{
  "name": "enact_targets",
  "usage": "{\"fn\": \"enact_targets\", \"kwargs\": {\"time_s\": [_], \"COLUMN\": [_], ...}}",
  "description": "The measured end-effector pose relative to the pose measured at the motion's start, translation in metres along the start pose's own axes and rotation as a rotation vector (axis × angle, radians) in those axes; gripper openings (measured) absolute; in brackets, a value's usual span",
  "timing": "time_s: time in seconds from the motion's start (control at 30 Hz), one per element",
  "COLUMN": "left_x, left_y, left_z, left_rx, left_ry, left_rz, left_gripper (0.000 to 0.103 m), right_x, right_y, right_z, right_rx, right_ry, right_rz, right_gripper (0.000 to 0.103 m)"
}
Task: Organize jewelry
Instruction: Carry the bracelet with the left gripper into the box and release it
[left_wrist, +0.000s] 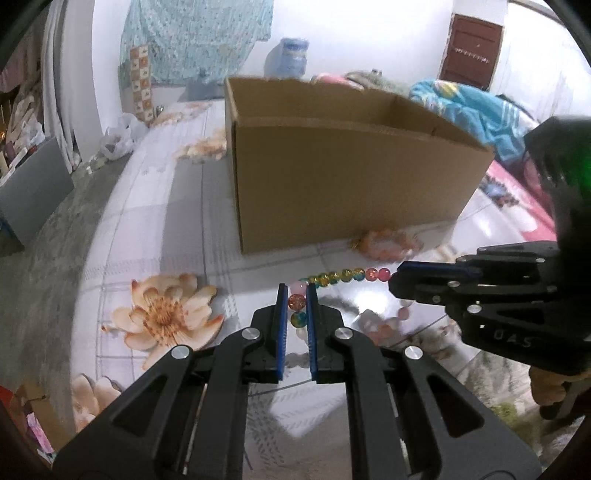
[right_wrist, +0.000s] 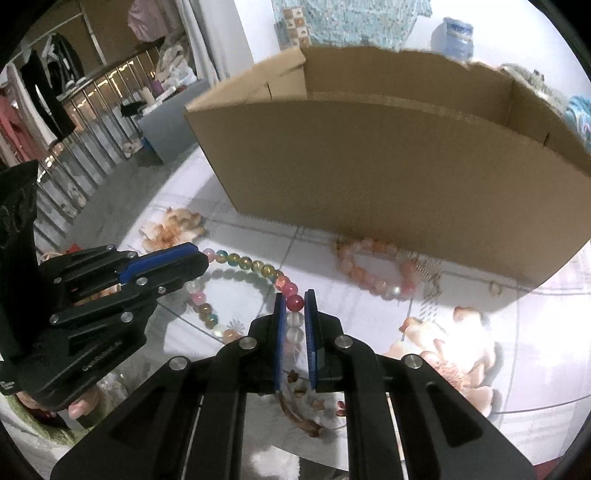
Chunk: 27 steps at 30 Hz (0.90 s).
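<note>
Pinching the bead necklace (right_wrist: 255, 264) at two spots, the left gripper (left_wrist: 297, 301) and right gripper (right_wrist: 294, 308) can lift it together into the cardboard box (right_wrist: 388, 177).

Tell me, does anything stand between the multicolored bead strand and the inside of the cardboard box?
Yes: the box's tall near wall. Both hand-held grippers, left and right, grip the multicolored bead strand low at tabletop level, so it must go over that wall.

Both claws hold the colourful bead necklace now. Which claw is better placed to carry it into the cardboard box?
Probably the right claw: in its view the cardboard box looms nearer and its opening shows. The left claw sees mostly the box's front wall.
</note>
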<state>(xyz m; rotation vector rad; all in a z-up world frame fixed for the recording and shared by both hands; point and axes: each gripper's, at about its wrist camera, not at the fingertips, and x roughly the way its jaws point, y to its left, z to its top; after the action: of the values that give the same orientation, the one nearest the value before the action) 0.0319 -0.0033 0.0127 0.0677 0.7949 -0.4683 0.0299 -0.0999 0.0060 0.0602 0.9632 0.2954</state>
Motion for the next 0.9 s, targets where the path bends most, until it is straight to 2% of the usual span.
{"fn": "enact_targets", "kwargs": {"time_s": [0.17, 0.37, 0.5, 0.57, 0.63, 0.77, 0.9], "left_x": [-0.023, -0.058, -0.070, -0.068, -0.057, -0.013, 0.029], "left_y": [-0.009, -0.023, -0.033, -0.034, -0.031, -0.018, -0.007], "left_z": [0.018, 0.054, 0.091, 0.110, 0.130, 0.168, 0.176], "left_rx": [0.027, 0.086, 0.140, 0.157, 0.157, 0.116, 0.084], "left_ry": [-0.063, -0.172, -0.233, -0.250, -0.242, -0.153, -0.050], "left_rz": [-0.023, -0.062, -0.072, -0.071, -0.068, -0.060, -0.053], "left_gripper": [0.009, 0.009, 0.009, 0.009, 0.009, 0.009, 0.009], "right_x": [-0.028, -0.080, -0.104, -0.107, -0.103, -0.069, -0.020], "right_y": [-0.002, -0.004, -0.013, -0.022, -0.035, -0.066, -0.084], "right_z": [0.009, 0.037, 0.075, 0.093, 0.116, 0.158, 0.176], "right_rx": [0.013, -0.008, -0.044, -0.047, -0.034, 0.027, 0.092], "right_ry": [-0.067, -0.199, -0.279, -0.292, -0.280, -0.188, -0.061], "right_rz": [0.001, 0.024, 0.024, 0.033, 0.056, 0.115, 0.142], "right_gripper": [0.010, 0.010, 0.010, 0.010, 0.010, 0.010, 0.010]}}
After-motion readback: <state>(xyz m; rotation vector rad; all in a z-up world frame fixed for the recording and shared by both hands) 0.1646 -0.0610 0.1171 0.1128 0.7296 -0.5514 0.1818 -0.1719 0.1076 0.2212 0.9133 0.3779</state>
